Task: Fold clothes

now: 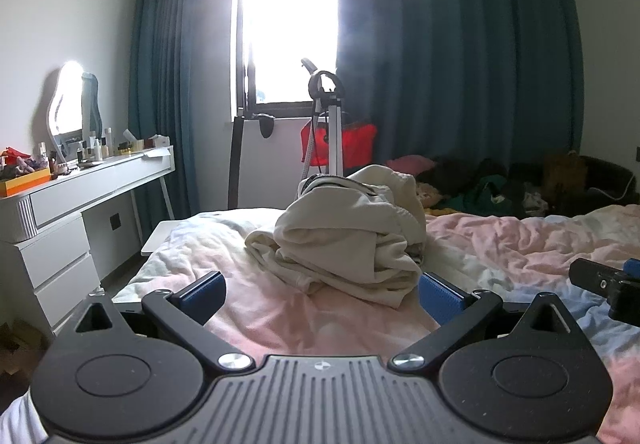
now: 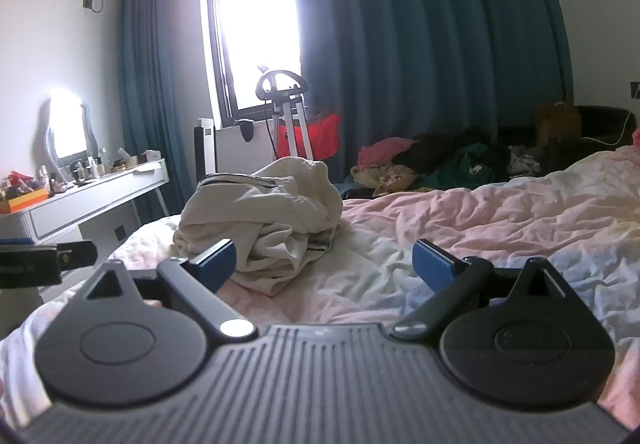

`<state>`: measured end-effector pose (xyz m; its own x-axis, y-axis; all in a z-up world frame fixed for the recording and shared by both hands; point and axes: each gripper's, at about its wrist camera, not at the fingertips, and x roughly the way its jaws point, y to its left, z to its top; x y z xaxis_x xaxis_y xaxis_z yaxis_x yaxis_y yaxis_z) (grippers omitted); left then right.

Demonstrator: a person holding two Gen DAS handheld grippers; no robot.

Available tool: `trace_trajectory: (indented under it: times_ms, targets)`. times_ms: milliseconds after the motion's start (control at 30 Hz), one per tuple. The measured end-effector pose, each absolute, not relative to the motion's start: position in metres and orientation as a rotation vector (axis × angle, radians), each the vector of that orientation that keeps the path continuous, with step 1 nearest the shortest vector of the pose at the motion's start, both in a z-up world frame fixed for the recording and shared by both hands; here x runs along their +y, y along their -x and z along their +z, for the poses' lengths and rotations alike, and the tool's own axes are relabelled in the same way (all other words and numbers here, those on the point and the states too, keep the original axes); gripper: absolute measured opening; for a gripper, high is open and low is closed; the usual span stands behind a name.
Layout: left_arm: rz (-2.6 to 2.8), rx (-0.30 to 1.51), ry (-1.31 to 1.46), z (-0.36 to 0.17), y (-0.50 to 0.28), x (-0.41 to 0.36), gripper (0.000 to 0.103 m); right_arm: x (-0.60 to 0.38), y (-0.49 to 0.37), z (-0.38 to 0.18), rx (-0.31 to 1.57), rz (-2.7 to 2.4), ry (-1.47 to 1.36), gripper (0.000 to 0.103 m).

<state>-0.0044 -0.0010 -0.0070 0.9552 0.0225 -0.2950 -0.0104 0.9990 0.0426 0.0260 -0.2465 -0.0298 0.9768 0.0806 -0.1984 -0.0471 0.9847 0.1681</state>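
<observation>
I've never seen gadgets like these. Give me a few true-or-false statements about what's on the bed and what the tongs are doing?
1. The cream garment lies crumpled on the pink duvet. True.
2. The left tongs grip the garment. False: they are open, holding nothing.
3. The right tongs are open. True.
4. The garment is folded flat. False: it is a bunched heap.
5. The teal curtains fully cover the window. False: bright glass shows between them.

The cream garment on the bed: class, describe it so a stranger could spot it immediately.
Start at the bed with its pink and white quilt. Near its window-side edge sits a crumpled cream garment, heaped rather than flat. Unlike the dark and green clothes pile beyond, it is pale and alone.
</observation>
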Motion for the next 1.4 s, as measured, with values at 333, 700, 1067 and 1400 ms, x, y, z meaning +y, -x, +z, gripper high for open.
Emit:
trace_trajectory:
  times_ms: [333,700,1067,1400]
  targets:
    - [0.017,0.33,-0.046,-0.008,-0.001,-0.001,0.103,-0.246,-0.028,-0.03,0.224,0.066,-0.17,0.096]
    - [0.021,0.352,-0.049,-0.011,-0.008,-0.002,0.103,-0.245,-0.029,-0.032,0.242,0.065,-0.173,0.096]
    - [0.034,0.357,-0.048,-0.015,-0.011,-0.001,0.103,-0.248,-0.03,-0.032,0.257,0.064,-0.191,0.096]
    - [0.032,0.347,-0.018,-0.027,-0.016,0.0,0.103,-0.257,-0.028,-0.027,0.251,0.086,-0.227,0.096]
